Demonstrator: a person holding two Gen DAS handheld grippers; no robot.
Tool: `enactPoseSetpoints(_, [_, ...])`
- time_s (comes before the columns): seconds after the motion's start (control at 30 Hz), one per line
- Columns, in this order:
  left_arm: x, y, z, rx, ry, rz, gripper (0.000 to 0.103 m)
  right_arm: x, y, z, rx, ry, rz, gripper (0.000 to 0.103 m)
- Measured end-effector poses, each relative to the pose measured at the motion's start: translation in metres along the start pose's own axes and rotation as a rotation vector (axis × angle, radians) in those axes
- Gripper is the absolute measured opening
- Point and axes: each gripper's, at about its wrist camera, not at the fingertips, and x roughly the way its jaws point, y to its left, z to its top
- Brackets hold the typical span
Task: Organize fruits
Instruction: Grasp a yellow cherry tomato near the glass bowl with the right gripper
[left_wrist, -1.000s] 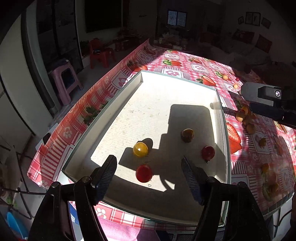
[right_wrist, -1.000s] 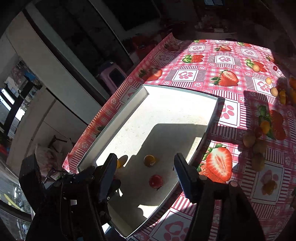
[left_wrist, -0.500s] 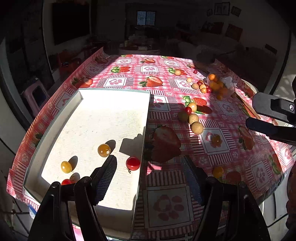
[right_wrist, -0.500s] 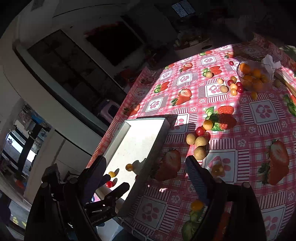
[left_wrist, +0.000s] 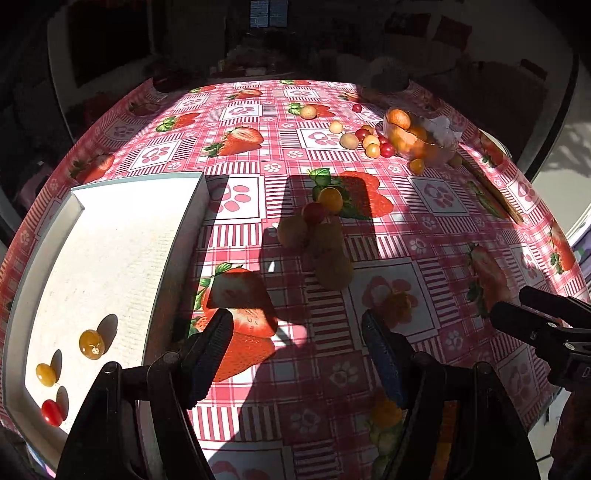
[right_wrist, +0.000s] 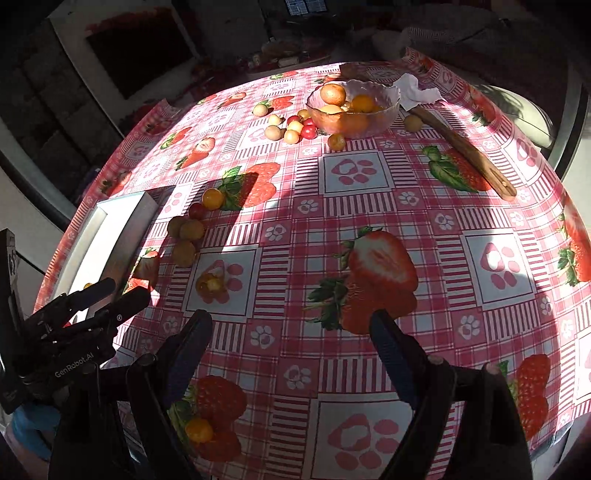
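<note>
A white tray at the table's left holds three small fruits: an amber one, a yellow one and a red one. My left gripper is open and empty above the tablecloth to the right of the tray. A cluster of loose fruits lies ahead of it in shadow. My right gripper is open and empty over the middle of the table. A glass bowl with orange fruits stands at the far side, with small fruits beside it.
A wooden utensil lies right of the bowl, with a white tissue behind it. Loose small fruits lie near both grippers, one at the near table edge. The tray's rim and the left gripper show in the right wrist view.
Both grippers have swung right, away from the tray and toward the table's middle. The tray now lies at the left of both views. Both stay open and empty.
</note>
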Motion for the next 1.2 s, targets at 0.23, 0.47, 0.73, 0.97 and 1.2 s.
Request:
enactPoseSetpoints(0.23, [0.026, -0.007, 0.010, -0.033, 0.019, 0.021, 0.072, 0.030, -0.015, 0.030, 0.029, -0.015, -0.047, 0.088])
enactPoseSetpoints(0.47, [0.035, -0.010, 0.018, -0.052, 0.006, 0.038, 0.072, 0.068, -0.031, 0.082, 0.127, -0.041, -0.074, 0.071])
enactPoseSetpoints(0.73, [0.039, -0.010, 0.019, -0.085, -0.004, 0.054, 0.062, 0.099, -0.029, 0.130, 0.127, -0.087, -0.138, 0.068])
enactPoseSetpoints(0.97, [0.038, -0.009, 0.017, -0.100, -0.019, 0.065, 0.053, 0.112, -0.021, 0.147, 0.118, -0.117, -0.168, 0.048])
enactPoseSetpoints(1.2, [0.035, 0.000, 0.014, -0.111, -0.034, 0.062, 0.029, 0.108, -0.030, 0.141, 0.167, -0.121, -0.104, 0.022])
